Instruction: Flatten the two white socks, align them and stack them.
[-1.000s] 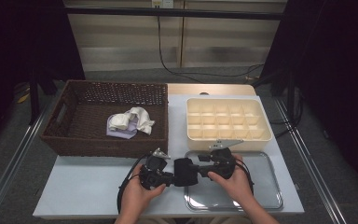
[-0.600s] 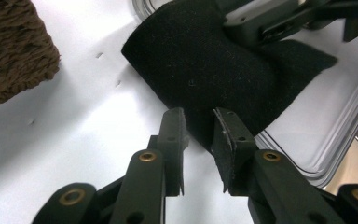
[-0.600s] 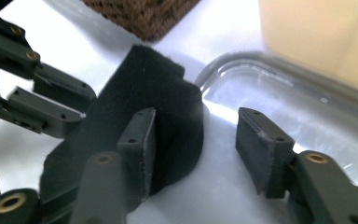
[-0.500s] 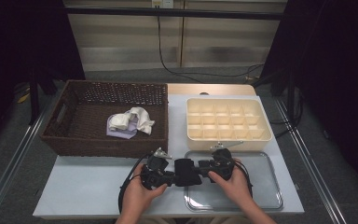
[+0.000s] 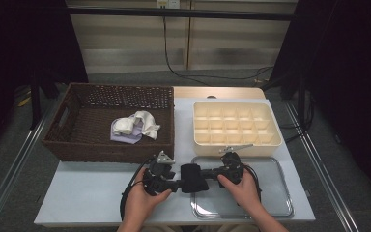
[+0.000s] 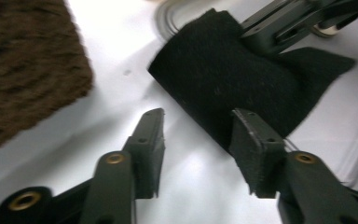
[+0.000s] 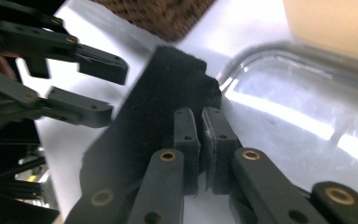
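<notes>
two hand-held grippers: right (image 7: 204, 122) clamped on black cloth (image 7: 158, 98), left (image 6: 198, 119) spread apart beside it.

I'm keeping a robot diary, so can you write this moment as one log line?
left gripper: open, beside cloth | right gripper: shut on cloth | cloth: black, over table by tray edge

Tight front strip, open table to the left

The basket (image 5: 111, 126) and the cream box (image 5: 236, 123) wall off the table's (image 5: 87, 195) far half — grippers work in the near strip. Bare top lies left of the left gripper (image 5: 176, 184); right of the cloth (image 5: 193, 178) the tray's (image 5: 275, 205) low rim (shallow, clear) borders the right gripper (image 5: 207, 174).
</notes>
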The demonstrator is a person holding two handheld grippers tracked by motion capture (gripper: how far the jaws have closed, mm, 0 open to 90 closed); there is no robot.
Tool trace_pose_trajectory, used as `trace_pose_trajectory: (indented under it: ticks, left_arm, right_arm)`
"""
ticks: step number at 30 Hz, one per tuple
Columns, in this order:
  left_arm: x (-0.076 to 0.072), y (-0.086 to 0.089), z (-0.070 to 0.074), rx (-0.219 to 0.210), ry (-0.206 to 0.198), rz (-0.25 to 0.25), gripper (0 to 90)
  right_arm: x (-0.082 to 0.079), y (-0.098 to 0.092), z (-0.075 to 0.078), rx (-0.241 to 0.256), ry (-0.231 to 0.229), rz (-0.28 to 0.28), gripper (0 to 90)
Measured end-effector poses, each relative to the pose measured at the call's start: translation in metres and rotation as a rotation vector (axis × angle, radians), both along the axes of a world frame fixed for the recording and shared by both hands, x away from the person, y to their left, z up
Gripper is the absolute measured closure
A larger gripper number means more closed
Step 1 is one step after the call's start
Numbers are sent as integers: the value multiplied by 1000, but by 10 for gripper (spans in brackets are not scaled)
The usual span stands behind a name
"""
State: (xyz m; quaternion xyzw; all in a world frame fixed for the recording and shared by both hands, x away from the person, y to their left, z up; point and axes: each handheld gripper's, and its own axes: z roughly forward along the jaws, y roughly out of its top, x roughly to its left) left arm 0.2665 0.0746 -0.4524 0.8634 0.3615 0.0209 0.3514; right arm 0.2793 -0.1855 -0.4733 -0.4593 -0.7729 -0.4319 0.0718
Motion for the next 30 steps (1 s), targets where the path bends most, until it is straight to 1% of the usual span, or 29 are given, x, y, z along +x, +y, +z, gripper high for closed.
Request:
trace_pose_trajectory:
  ticks: [2, 4, 5, 7, 10, 11, 12, 13, 14, 15, 17, 19, 21, 22, 23, 25, 26, 27, 30]
  left_arm:
    - [1, 2, -1, -2, -6, 3, 514]
    - [1, 3, -1, 2, -19, 0, 497]
    - [1, 4, -2, 1, -27, -4, 492]
    - [1, 3, -3, 1, -29, -5, 478]
    - [2, 3, -5, -2, -38, -2, 461]
    - [2, 3, -5, -8, -41, -4, 458]
    - [2, 2, -6, -17, -44, -6, 457]
    - [2, 2, -5, -17, -43, -7, 457]
    - [2, 1, -6, -21, -46, -10, 458]
    - [2, 0, -5, -21, -47, -11, 459]
    - [1, -3, -4, -28, -53, -17, 465]
    - [0, -5, -5, -28, -55, -26, 467]
    - [0, -7, -5, -22, -51, -27, 472]
    - [0, -7, -6, -22, -54, -31, 475]
    - [0, -8, -6, -18, -51, -37, 478]
    - [0, -9, -6, -14, -55, -34, 481]
    - [0, -9, -6, -7, -51, -41, 483]
    - [0, -9, -6, -12, -51, -42, 484]
    - [-1, -12, -5, -16, -61, -40, 489]
  right_arm:
    - [3, -1, 8, 6, -14, 1, 860]
    - [5, -1, 14, 17, -17, 1, 862]
    - [6, -2, 18, 16, -18, 1, 863]
    - [7, -2, 23, 4, -25, 5, 865]
    - [10, -4, 28, 2, -27, 6, 869]
    - [10, -5, 29, 5, -25, 4, 869]
    - [11, -5, 29, -6, -30, -1, 869]
    - [11, -5, 28, -32, -36, -5, 868]
    - [12, -5, 26, -40, -32, -9, 865]
    - [12, -5, 24, -39, -34, -16, 863]
    - [12, -5, 19, -57, -46, -24, 847]
    - [12, -4, 17, -61, -52, -36, 845]
    - [12, -3, 18, -61, -52, -38, 781]
    - [13, -3, 20, -53, -55, -46, 756]
    - [13, -3, 22, -57, -56, -47, 726]
    - [13, -4, 27, -51, -73, -69, 670]
    - [13, -4, 29, -44, -71, -73, 614]
    - [13, -4, 30, -38, -72, -75, 570]
    - [12, -3, 29, -35, -61, -76, 533]
